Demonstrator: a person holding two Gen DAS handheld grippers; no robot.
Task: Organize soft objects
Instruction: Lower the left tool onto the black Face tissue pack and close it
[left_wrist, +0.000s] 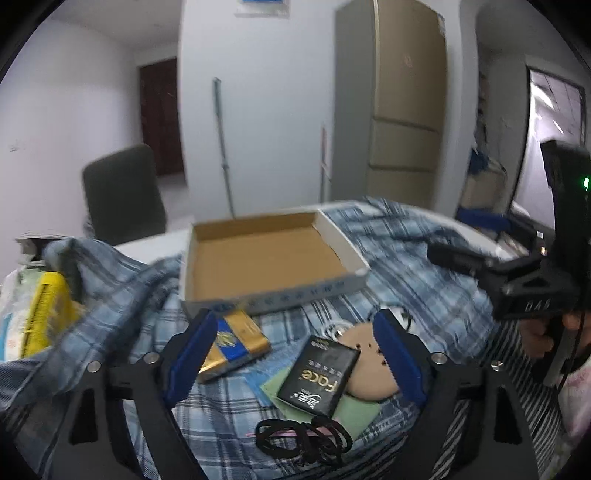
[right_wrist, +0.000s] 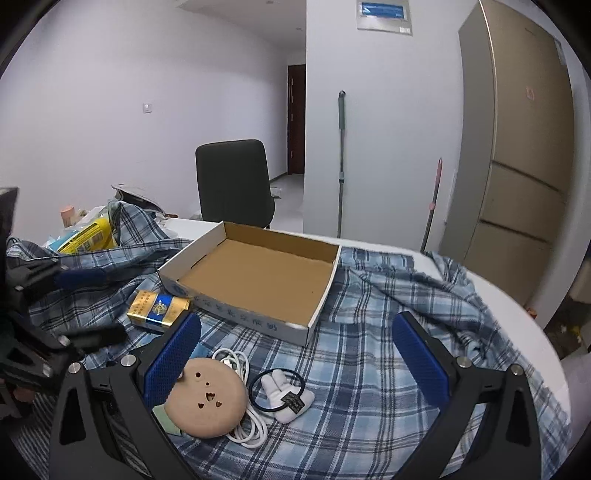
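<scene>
**A:** Why does the shallow open cardboard box sit mid-table on the blue plaid cloth?

**B:** I judge it's my bin. The white fabric hair tie lies just before it. My left gripper and right gripper both gape, holding nothing.

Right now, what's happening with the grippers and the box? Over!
Left gripper open, nothing held. Right gripper open, nothing held. Cardboard box empty on plaid cloth. Nothing blocking it.

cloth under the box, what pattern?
Blue and white plaid cloth, clearest in the right wrist view.
</scene>
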